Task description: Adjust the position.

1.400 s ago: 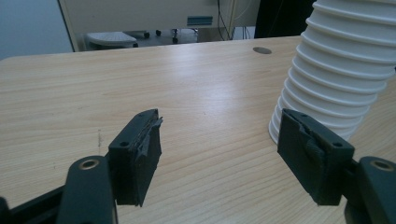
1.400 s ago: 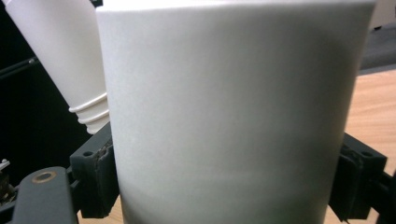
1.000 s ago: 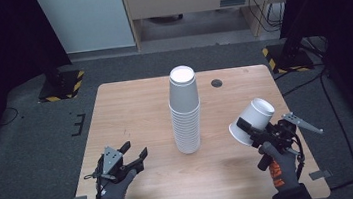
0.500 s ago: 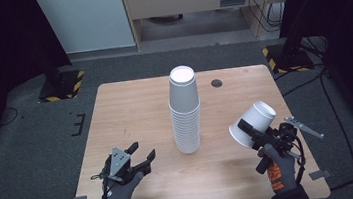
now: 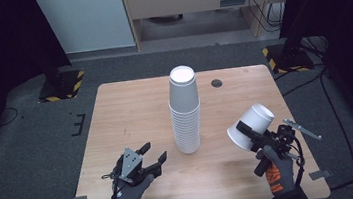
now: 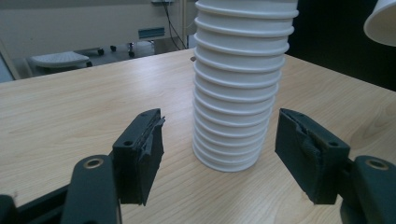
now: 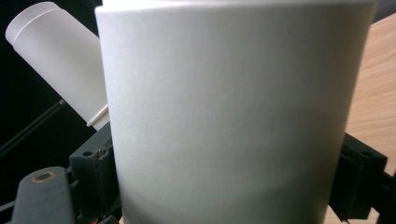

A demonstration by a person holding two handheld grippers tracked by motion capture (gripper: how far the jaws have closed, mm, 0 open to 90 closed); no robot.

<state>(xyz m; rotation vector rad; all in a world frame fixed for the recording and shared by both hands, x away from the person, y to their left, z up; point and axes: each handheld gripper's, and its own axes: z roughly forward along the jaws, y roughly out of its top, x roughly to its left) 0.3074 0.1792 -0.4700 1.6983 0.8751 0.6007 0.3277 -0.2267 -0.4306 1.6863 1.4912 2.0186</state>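
Since a second ago the left tool (image 5: pixel 154 153) has slid across the counter (image 5: pixel 126 115) toward the stack of white paper cups (image 5: pixel 185 111) — it now sits near the stack's base, its jaws spread wide with nothing between them, having just closed a little. Seen from the left gripper view, the stack (image 6: pixel 240 84) stands upright just beyond the two black pads (image 6: pixel 140 154), not touching them. Over at the right side, the right tool (image 5: pixel 250 139) has barely shifted and clamps a single white paper cup (image 5: pixel 251 126), tilted and lifted clear of the counter — the right gripper view shows its wall (image 7: pixel 229 116) pressed between both jaws.
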